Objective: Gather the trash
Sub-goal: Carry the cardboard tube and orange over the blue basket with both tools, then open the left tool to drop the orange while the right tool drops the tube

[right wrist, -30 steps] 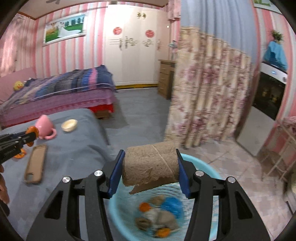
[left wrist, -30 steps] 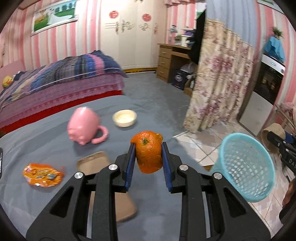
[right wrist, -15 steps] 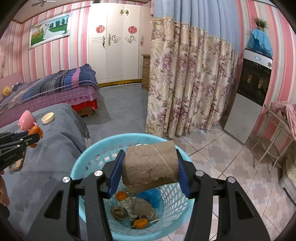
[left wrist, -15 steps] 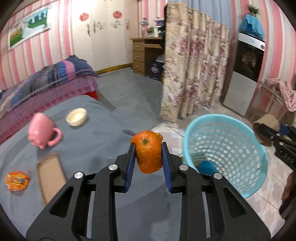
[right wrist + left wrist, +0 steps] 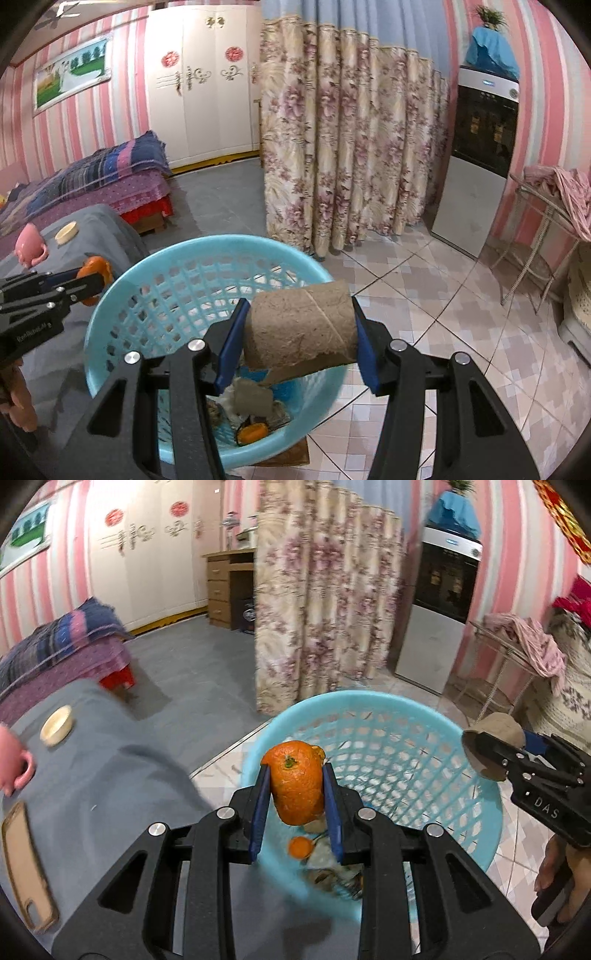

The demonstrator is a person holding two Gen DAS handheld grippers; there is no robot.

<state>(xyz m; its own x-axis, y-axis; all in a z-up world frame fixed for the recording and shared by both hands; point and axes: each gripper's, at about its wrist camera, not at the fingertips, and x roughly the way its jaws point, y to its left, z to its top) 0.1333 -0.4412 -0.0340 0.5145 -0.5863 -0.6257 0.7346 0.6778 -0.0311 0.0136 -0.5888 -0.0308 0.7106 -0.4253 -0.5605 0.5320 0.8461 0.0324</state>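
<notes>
Holding over blue basket (image 5: pixel 476 797): left gripper (image 5: pixel 296 786) clamps orange peel (image 5: pixel 295 781), right gripper (image 5: pixel 300 328) clamps cardboard tube (image 5: pixel 301 325); we spread jaws wide above its centre.

Counting two grippers: left gripper (image 5: pixel 295 805) clamping one orange peel (image 5: pixel 296 781), right gripper (image 5: pixel 299 339) clamping one cardboard tube (image 5: pixel 301 325). Seeing one blue basket (image 5: pixel 436 716) holding several trash scraps, too jumbled for an exact count. Noting on the grey table (image 5: pixel 110 775), around nine o'clock in the left wrist view, one pink mug (image 5: pixel 13 757), one small cream bowl (image 5: pixel 56 725) and one brown phone case (image 5: pixel 27 867).
</notes>
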